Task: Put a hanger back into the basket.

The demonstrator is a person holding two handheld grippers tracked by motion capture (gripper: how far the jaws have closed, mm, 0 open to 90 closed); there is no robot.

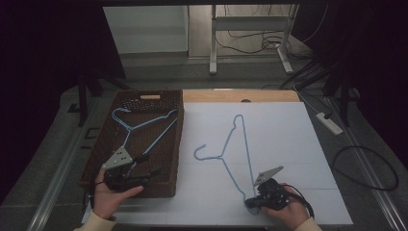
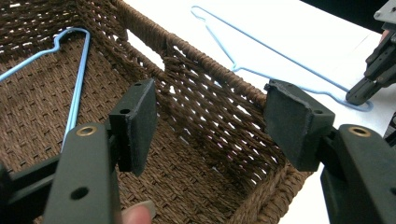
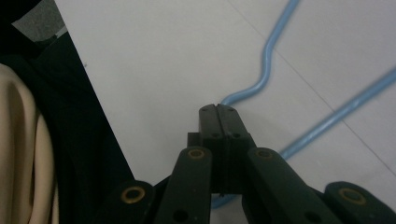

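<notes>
Hanger (image 1: 235, 159) on table, right claw (image 1: 251, 202) clamped | basket (image 1: 98, 149): second hanger (image 1: 144, 126)

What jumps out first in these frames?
Two light-blue wire hangers: one lies in the brown woven basket at the left, the other is on the white tabletop, its corner clamped in the shut right gripper near the front edge. The left gripper hangs open over the basket's near end.

I see one hanger (image 1: 144, 126) in the basket (image 1: 98, 144) (left side), another hanger (image 1: 235, 154) on the table (image 1: 298, 144) to its right.
</notes>
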